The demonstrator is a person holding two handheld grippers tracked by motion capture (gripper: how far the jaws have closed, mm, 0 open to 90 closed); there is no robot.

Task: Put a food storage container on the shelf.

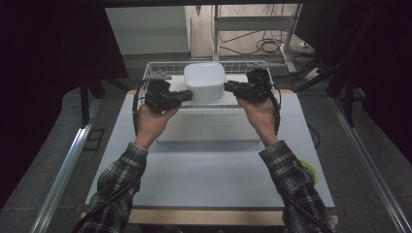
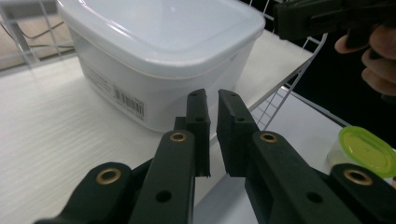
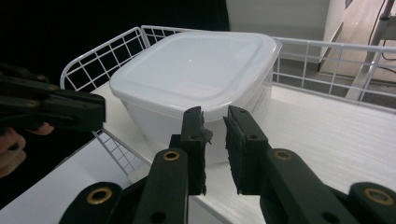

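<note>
A white plastic container with a fitted lid stands on a white board inside a wire basket at the table's far edge. My left gripper points at its left side and my right gripper at its right side, both just short of it. In the left gripper view the container is beyond my left gripper, whose jaws are nearly together with nothing between them. In the right gripper view the container is behind my right gripper, whose jaws stand a narrow gap apart, holding nothing.
The basket rests on a low white box on the pale table. A small tub with a yellow-green lid sits near the table's right edge, by the right sleeve. Metal rails run along both sides of the table.
</note>
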